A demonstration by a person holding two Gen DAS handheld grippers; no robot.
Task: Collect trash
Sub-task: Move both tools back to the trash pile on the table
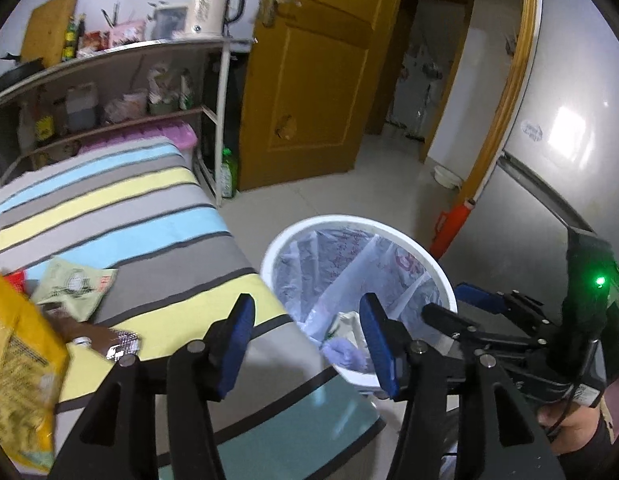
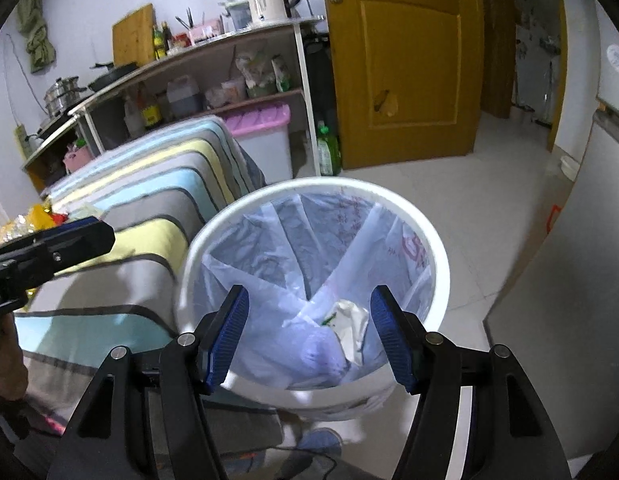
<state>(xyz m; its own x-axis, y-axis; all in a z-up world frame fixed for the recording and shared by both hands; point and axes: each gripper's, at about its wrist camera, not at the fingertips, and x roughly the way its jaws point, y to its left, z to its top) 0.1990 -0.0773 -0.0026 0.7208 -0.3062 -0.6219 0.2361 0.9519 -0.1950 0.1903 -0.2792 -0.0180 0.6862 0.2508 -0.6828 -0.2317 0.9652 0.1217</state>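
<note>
Both grippers open and empty at the bin.

The right gripper [image 2: 309,336] hangs over the white bin [image 2: 437,240] with jaws spread wide; a crumpled white wrapper [image 2: 351,326] lies on the plastic liner [image 2: 269,256] at the bin's bottom. The left gripper [image 1: 305,344] is open too, above the near edge of the striped bench [image 1: 149,248], just left of the bin. A green packet [image 1: 75,286], a yellow bag [image 1: 21,364] and a foil scrap [image 1: 123,346] lie on the bench at left.
</note>
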